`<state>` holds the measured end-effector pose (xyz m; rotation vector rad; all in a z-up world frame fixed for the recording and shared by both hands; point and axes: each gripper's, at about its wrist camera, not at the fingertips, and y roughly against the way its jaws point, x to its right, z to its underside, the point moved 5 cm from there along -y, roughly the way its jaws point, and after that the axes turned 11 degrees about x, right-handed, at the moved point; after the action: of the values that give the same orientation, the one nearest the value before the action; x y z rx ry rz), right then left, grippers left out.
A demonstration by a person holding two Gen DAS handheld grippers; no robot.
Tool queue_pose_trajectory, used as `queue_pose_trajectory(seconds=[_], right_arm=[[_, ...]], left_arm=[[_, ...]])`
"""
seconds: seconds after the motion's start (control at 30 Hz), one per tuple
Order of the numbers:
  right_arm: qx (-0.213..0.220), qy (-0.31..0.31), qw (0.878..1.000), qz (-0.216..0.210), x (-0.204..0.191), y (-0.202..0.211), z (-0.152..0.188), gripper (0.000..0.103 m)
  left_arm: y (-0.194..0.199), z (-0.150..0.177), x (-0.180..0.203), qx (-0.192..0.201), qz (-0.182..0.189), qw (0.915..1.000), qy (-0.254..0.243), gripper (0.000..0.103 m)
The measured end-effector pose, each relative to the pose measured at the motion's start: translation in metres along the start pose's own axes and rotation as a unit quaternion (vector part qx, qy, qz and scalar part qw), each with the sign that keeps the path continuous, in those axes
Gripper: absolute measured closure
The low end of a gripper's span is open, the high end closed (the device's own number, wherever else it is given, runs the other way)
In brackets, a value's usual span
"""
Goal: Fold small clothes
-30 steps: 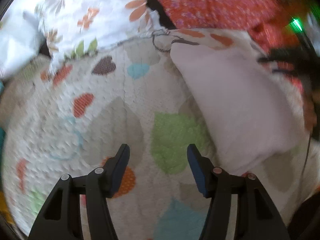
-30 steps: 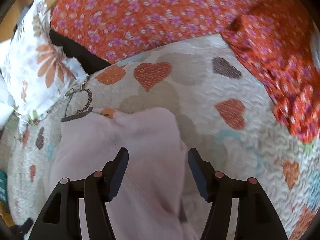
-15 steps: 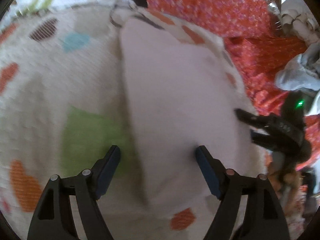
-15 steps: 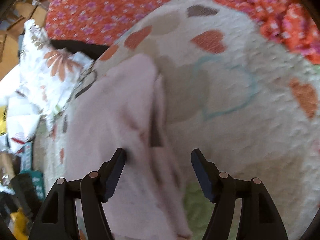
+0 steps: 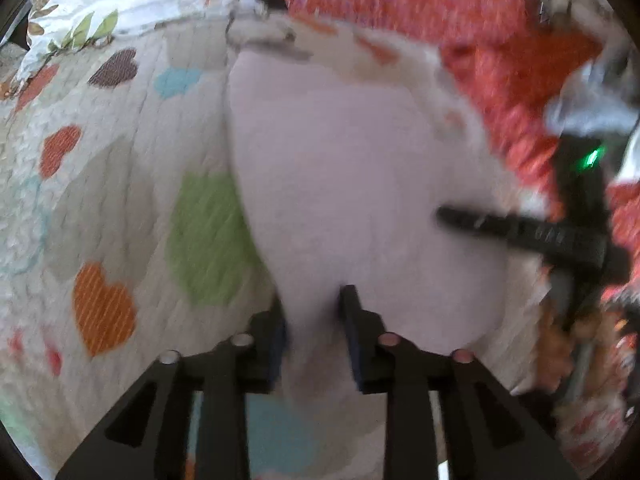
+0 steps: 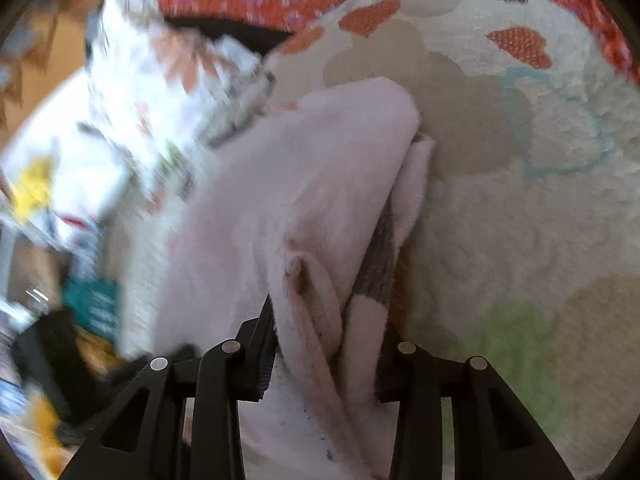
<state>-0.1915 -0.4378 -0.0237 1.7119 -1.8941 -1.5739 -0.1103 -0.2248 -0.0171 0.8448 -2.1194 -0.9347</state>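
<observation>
both tools angled down onto a pale pink soft garment (image 5: 352,184) on a heart-print quilt (image 5: 100,200).
left tool (image 5: 314,334) closing on its near edge; right tool (image 6: 326,354) closing round a bunched fold; red floral cloth (image 5: 400,0) beyond.

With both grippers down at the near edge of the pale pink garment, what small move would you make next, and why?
Probably finish closing, then lift the edge. The left gripper and right gripper are both closing with the pink garment bunched between their fingers, while it lies on the heart-print quilt.
</observation>
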Motion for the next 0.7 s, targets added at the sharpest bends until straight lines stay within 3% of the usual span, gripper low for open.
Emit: queue_pose_trajectory(seconds=[0.03, 0.07, 0.17, 0.27, 0.37, 0.43, 0.47, 0.5, 0.57, 0.6, 0.7], right_arm=[[0.004, 0.019, 0.999, 0.043, 0.005, 0.000, 0.005, 0.038], [0.019, 0.022, 0.997, 0.069, 0.011, 0.004, 0.008, 0.033], [0.054, 0.003, 0.994, 0.092, 0.015, 0.025, 0.014, 0.032], [0.114, 0.039, 0.988, 0.092, -0.007, 0.052, 0.018, 0.034], [0.132, 0.079, 0.987, 0.047, -0.042, 0.060, 0.030, 0.046], [0.094, 0.094, 0.991, -0.002, -0.059, 0.048, 0.043, 0.065], [0.070, 0.095, 0.993, -0.016, -0.063, 0.039, 0.050, 0.067], [0.039, 0.095, 0.995, -0.018, -0.062, 0.028, 0.059, 0.068], [0.025, 0.101, 0.995, 0.009, -0.052, 0.020, 0.064, 0.078], [0.030, 0.098, 0.995, 0.021, -0.045, 0.020, 0.062, 0.084], [0.071, 0.068, 0.994, 0.057, -0.020, 0.037, 0.045, 0.079]], left_arm=[[0.002, 0.005, -0.005, 0.003, -0.013, 0.9999, -0.008, 0.072], [0.007, 0.006, -0.010, 0.014, -0.014, 0.9998, -0.007, 0.069], [0.028, 0.000, -0.029, 0.049, -0.018, 0.9986, 0.007, 0.067], [0.046, -0.006, -0.041, 0.087, -0.034, 0.9955, 0.015, 0.067], [0.042, -0.005, -0.030, 0.091, -0.017, 0.9957, 0.003, 0.067], [0.024, 0.006, -0.019, 0.051, -0.007, 0.9987, -0.007, 0.067], [0.014, 0.018, -0.015, 0.024, -0.005, 0.9997, -0.004, 0.068], [0.004, 0.030, -0.013, 0.004, -0.003, 1.0000, 0.003, 0.071], [0.001, 0.037, -0.008, 0.013, -0.002, 0.9999, -0.004, 0.071], [0.004, 0.037, -0.005, 0.020, -0.008, 0.9996, -0.020, 0.071], [0.012, 0.037, -0.006, 0.029, -0.010, 0.9991, -0.029, 0.069]])
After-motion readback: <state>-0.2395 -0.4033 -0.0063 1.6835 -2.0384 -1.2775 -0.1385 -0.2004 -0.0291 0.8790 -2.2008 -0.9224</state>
